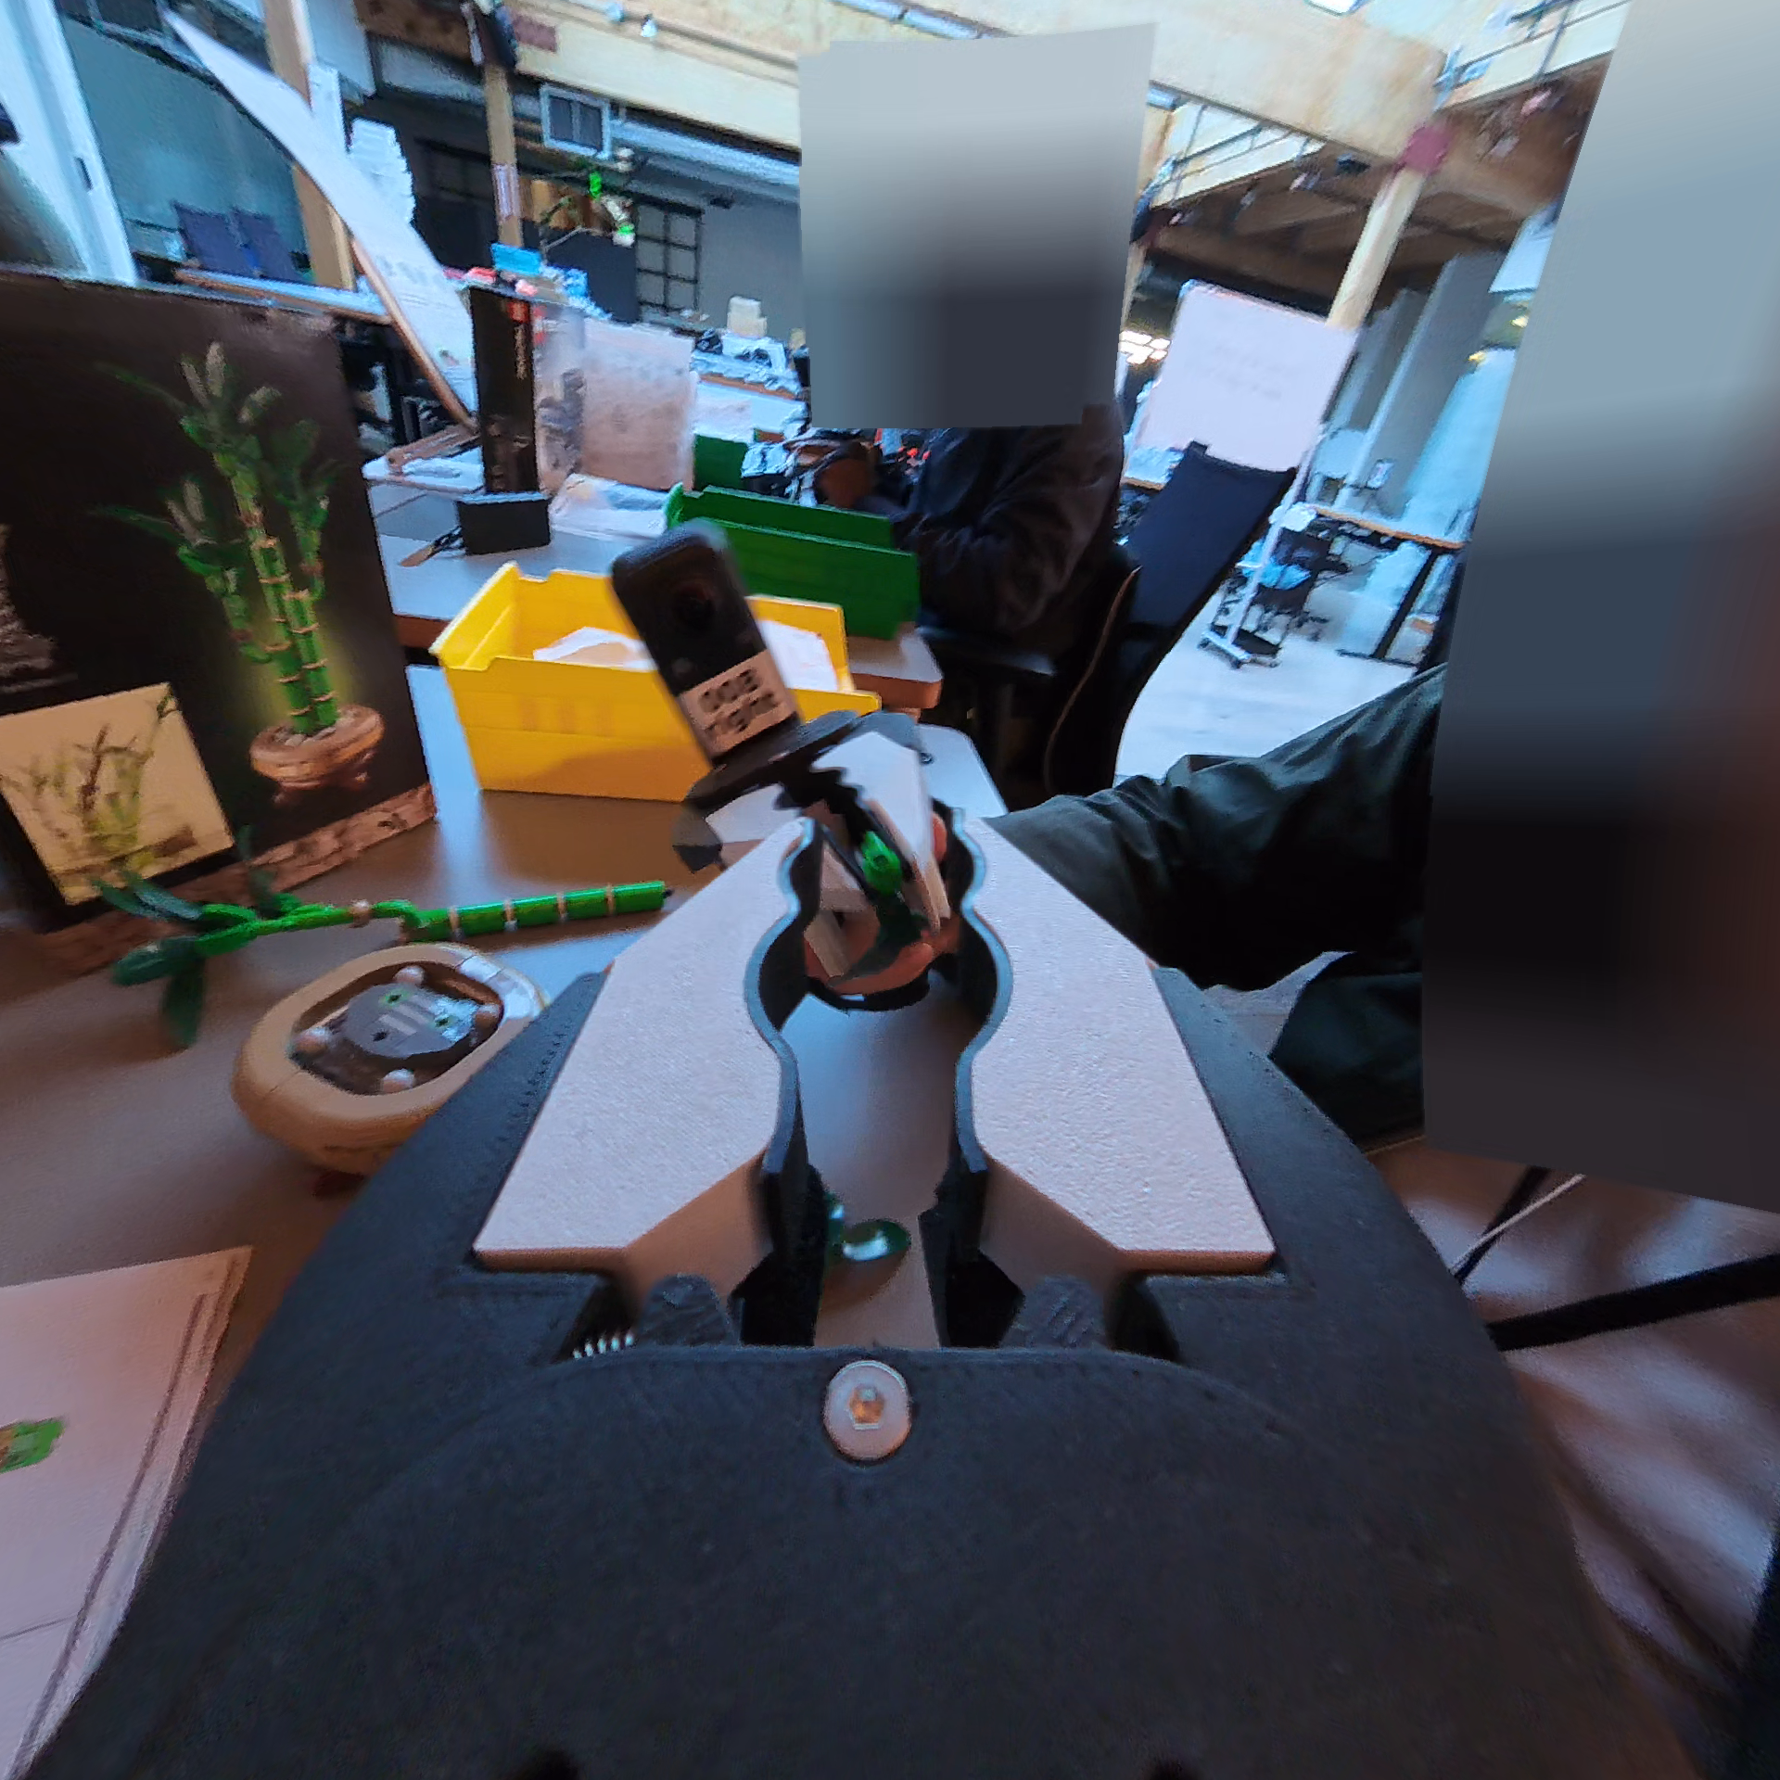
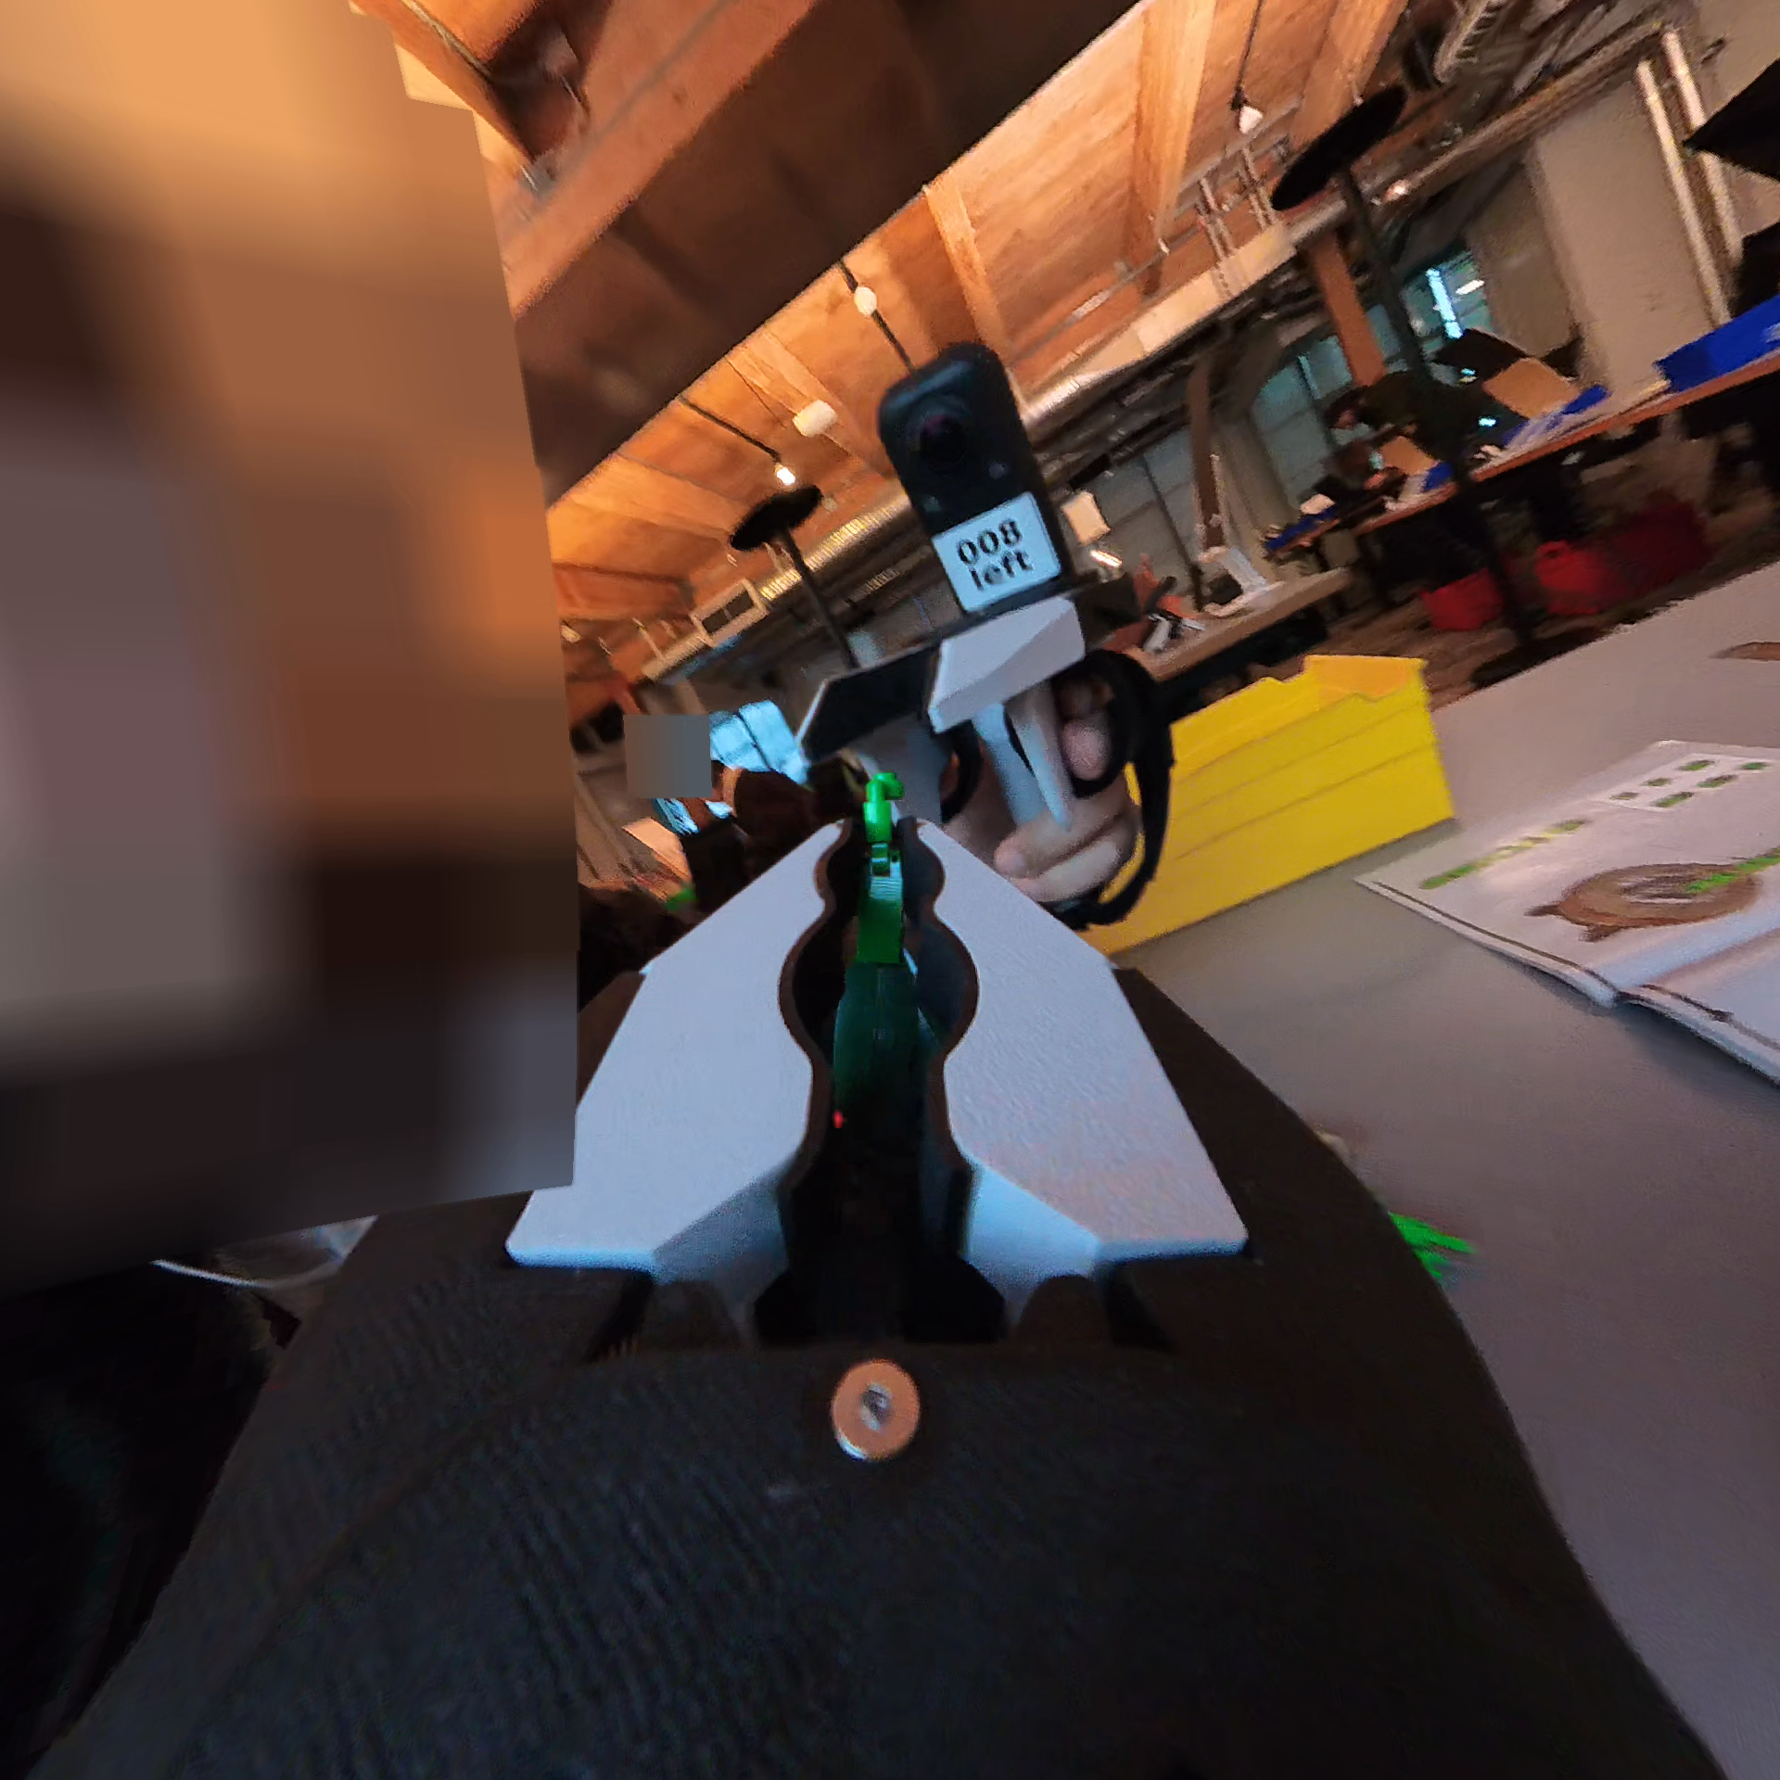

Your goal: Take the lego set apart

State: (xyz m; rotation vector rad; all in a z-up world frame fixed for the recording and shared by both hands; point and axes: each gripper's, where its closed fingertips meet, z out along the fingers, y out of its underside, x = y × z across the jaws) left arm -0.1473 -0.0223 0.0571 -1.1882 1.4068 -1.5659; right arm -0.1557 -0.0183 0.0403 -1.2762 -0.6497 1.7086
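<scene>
My right gripper (image 2: 878, 830) is shut on a green lego leaf piece (image 2: 872, 1011). The piece's bright green clip end (image 2: 881, 799) sticks out past the tips. In the left wrist view the right gripper (image 1: 881, 872) faces me with the green piece (image 1: 878, 859) in it, just beyond my left gripper (image 1: 878, 840). My left gripper is open, with nothing between its tips. A small dark green bit (image 1: 867, 1238) shows low between the finger bases. A green bamboo stalk (image 1: 433, 915) lies on the table beside the tan pot base (image 1: 385, 1040).
The set's box (image 1: 193, 597) stands at the left and a yellow bin (image 1: 578, 693) behind it. An instruction booklet (image 2: 1637, 886) lies on the grey table. Loose green pieces (image 2: 1426, 1243) lie at the right. A dark sleeve (image 1: 1252, 848) reaches in from the right.
</scene>
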